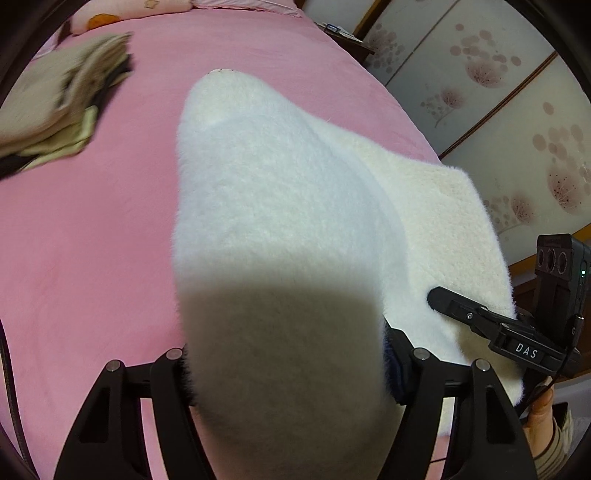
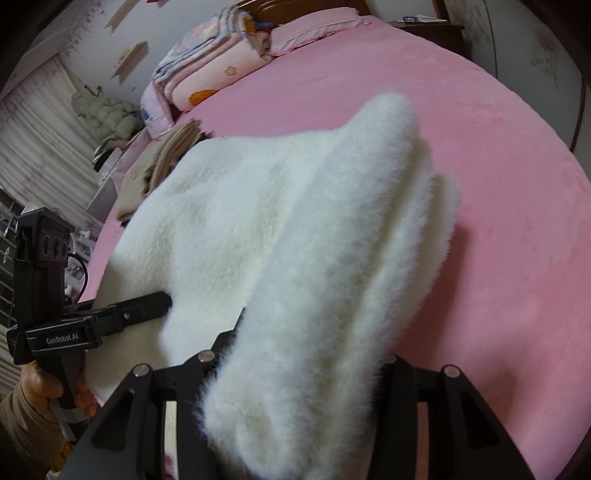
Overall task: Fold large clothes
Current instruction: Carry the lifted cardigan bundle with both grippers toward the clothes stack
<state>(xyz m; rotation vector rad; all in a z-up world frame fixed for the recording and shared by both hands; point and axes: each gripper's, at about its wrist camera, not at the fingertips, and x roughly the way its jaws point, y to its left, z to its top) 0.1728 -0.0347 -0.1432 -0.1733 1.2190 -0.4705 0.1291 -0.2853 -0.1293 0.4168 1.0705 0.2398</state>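
A white fluffy garment [image 1: 280, 192] hangs lifted over the pink bed [image 1: 92, 240]. In the left wrist view its thick fold runs down between the jaws of my left gripper [image 1: 288, 362], which is shut on it; the fabric hides the fingertips. At the right edge my right gripper [image 1: 461, 310] reaches into the garment's other side, held by a hand [image 1: 539, 417]. In the right wrist view the garment [image 2: 258, 221] is bunched between the jaws of my right gripper [image 2: 299, 365], shut on it. My left gripper [image 2: 140, 306] grips the left edge there.
A pile of beige clothes [image 1: 62, 96] lies at the bed's far left. Folded quilts [image 2: 207, 62] and a pink pillow [image 2: 314, 26] sit at the head of the bed [image 2: 498, 184]. Flower-patterned sliding doors [image 1: 498, 92] and a nightstand [image 1: 343, 35] flank the right side.
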